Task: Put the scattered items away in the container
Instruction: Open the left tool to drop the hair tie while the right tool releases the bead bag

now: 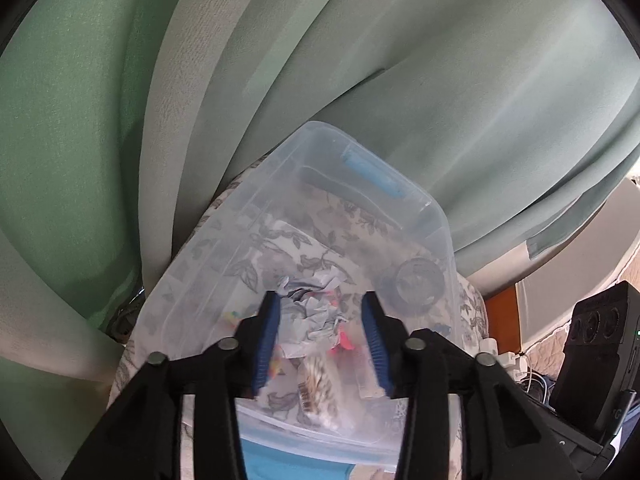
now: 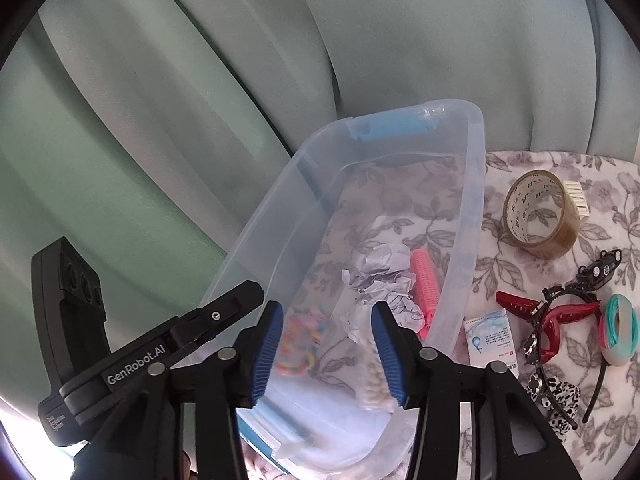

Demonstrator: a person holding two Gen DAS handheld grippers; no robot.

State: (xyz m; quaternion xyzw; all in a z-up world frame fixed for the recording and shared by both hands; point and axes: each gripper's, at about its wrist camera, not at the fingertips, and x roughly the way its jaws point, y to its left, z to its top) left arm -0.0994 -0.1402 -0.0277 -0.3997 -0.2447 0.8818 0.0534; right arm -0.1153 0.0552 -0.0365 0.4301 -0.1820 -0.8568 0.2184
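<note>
A clear plastic bin (image 1: 316, 130) with blue handles stands on a floral cloth. In it lie a crumpled paper ball (image 2: 384, 276), a pink hair roller (image 2: 426, 280), a colourful bead bracelet (image 2: 298, 340) and a pack of cotton swabs (image 1: 316, 384). My left gripper (image 1: 322, 312) hangs open over the near end of the bin, with the paper ball (image 1: 312, 312) lying below the gap and clear of both blue pads. My right gripper (image 2: 328, 314) is open too, above the same end, with nothing between its fingers. The left gripper's body (image 2: 136, 364) shows beside it.
Right of the bin (image 2: 474, 200) on the cloth lie a tape roll (image 2: 540, 216), a small white brush (image 2: 576, 196), a packet (image 2: 490, 336), a red hair claw (image 2: 532, 306), a black headband (image 2: 560, 360) and teal-pink hair ties (image 2: 620, 328). Green curtains hang close behind.
</note>
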